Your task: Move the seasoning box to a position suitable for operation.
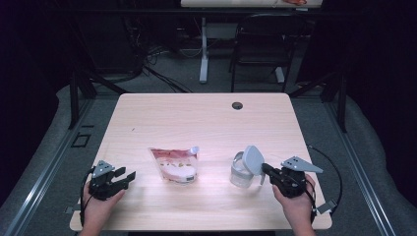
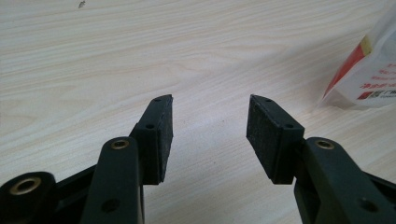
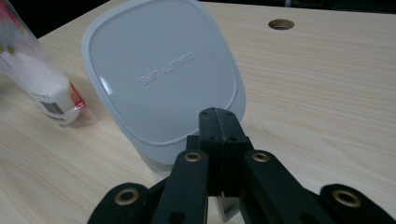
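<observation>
Our right gripper (image 3: 218, 122) pinches the edge of the grey square plastic lid (image 3: 163, 74), tipped over its clear jar (image 1: 241, 173), while our open, empty left gripper (image 2: 210, 135) points toward the see-through snack bag (image 1: 175, 165) between them.

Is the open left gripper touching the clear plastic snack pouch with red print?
Apart. In the left gripper view, the left gripper frames bare wood, and the pouch lies off to its side; the high view shows table between them.

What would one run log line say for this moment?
left gripper: jaws open, empty | right gripper: jaws shut at grey plastic lid edge, lid tilted above clear container | printed snack pouch: lying flat between
</observation>
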Demonstrator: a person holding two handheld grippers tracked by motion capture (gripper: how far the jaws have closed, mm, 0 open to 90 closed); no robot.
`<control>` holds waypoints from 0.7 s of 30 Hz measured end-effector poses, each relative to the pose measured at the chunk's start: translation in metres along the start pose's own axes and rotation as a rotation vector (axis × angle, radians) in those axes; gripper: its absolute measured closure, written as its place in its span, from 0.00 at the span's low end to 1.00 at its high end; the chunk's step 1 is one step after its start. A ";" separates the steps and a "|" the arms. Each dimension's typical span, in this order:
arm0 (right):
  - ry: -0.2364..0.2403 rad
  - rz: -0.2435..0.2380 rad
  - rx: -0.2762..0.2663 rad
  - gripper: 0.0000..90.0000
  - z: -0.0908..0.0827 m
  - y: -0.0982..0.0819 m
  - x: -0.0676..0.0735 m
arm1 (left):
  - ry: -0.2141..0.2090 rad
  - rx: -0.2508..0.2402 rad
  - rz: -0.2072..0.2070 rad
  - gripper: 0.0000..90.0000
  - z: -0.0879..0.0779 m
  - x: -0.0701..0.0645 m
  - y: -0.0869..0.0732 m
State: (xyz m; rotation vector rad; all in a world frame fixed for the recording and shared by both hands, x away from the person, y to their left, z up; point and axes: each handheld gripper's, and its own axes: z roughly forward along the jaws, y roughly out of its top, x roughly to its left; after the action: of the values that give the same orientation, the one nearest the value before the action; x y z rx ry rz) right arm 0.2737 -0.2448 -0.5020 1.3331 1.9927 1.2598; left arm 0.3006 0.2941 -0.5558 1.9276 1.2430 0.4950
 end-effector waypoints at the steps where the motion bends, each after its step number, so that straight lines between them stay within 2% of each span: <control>1: 0.001 0.002 0.002 1.00 0.000 -0.001 0.000 | 0.000 0.000 0.000 0.57 0.000 0.000 0.000; 5: -0.002 0.011 0.013 1.00 0.001 -0.002 -0.001 | 0.001 -0.001 -0.001 0.57 0.000 0.000 0.000; 12: 0.014 0.043 0.000 1.00 0.002 -0.004 -0.003 | 0.001 -0.001 0.000 0.57 0.000 0.000 0.000; 17: 0.043 0.100 -0.010 1.00 0.003 -0.008 -0.009 | 0.001 -0.001 0.001 0.57 -0.001 0.000 0.000; 21: 0.050 0.114 -0.009 0.99 0.003 -0.009 -0.010 | 0.001 -0.001 0.000 0.57 -0.001 0.000 0.000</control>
State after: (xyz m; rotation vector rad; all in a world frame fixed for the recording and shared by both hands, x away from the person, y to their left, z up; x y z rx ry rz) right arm 0.2763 -0.2538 -0.5129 1.4427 1.9656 1.3645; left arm 0.3003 0.2945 -0.5553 1.9269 1.2437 0.4968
